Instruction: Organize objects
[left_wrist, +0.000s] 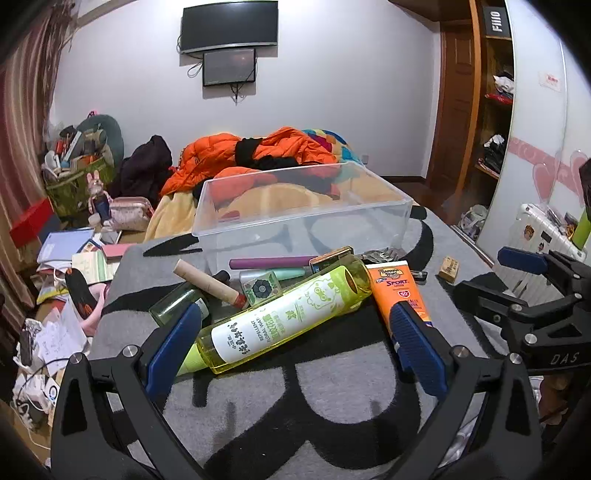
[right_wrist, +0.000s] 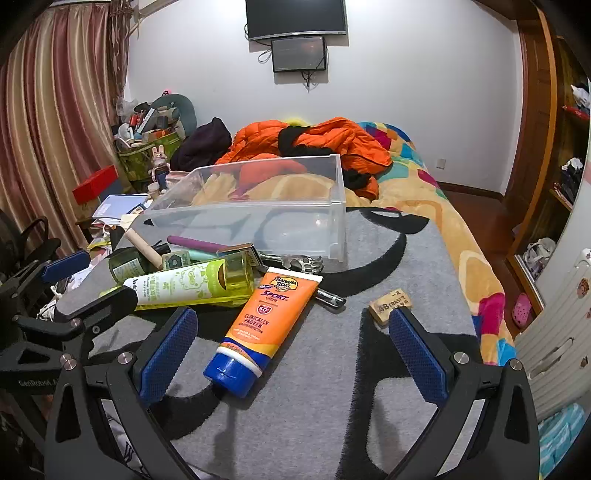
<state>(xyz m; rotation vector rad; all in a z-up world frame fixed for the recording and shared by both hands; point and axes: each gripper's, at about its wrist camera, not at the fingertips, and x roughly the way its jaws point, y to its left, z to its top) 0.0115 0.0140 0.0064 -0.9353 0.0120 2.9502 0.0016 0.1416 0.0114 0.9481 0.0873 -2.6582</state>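
While both tools hang over the grey mat (right_wrist: 314, 406), left gripper (left_wrist: 295, 347) spread wide, nothing pinched; yellow-green repellent bottle (left_wrist: 284, 317) lies between its pads. Right gripper (right_wrist: 291, 354) likewise spread, empty, orange sunscreen tube (right_wrist: 266, 321) beneath it. Clear plastic bin (left_wrist: 306, 206) sits behind the pile; eraser (right_wrist: 389, 306) apart to the right

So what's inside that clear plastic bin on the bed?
Nothing, as far as I can see: the clear plastic bin looks empty. The colours showing through its walls are the orange jacket and yellow blanket behind it, and the grey mat beneath.
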